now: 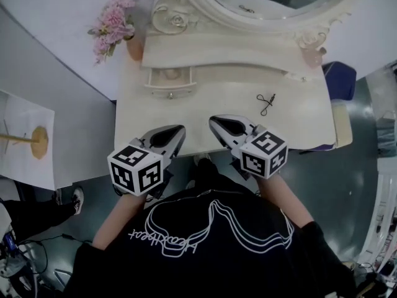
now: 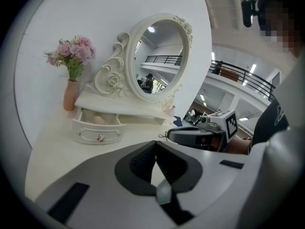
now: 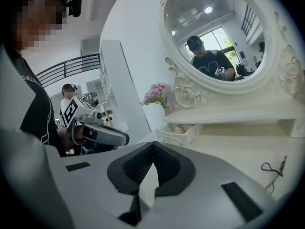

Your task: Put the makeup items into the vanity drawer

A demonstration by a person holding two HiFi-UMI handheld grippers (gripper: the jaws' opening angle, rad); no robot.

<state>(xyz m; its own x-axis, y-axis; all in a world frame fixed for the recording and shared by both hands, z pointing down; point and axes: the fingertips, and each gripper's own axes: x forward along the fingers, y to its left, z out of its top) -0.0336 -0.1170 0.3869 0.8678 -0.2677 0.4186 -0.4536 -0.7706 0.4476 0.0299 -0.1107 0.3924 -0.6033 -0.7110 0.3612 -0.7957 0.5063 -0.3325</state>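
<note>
A black eyelash curler (image 1: 266,103) (image 3: 273,169) lies on the white vanity top (image 1: 217,101), to the right of centre. The small white drawer (image 1: 170,79) (image 2: 97,129) (image 3: 178,134) under the mirror shelf stands pulled out, with a beige rounded item (image 1: 172,74) (image 2: 98,119) inside. My left gripper (image 1: 179,130) (image 2: 153,145) hovers over the table's front edge, shut and empty, pointing at the drawer. My right gripper (image 1: 214,122) (image 3: 152,145) is beside it, short of the curler, jaws together with nothing between them.
An ornate oval mirror (image 1: 273,2) (image 2: 157,56) rises at the back. A vase of pink flowers (image 1: 115,27) (image 2: 71,75) stands at the back left corner, and a small pink object (image 1: 313,56) sits at the shelf's right end. A chair (image 1: 340,82) is at the right.
</note>
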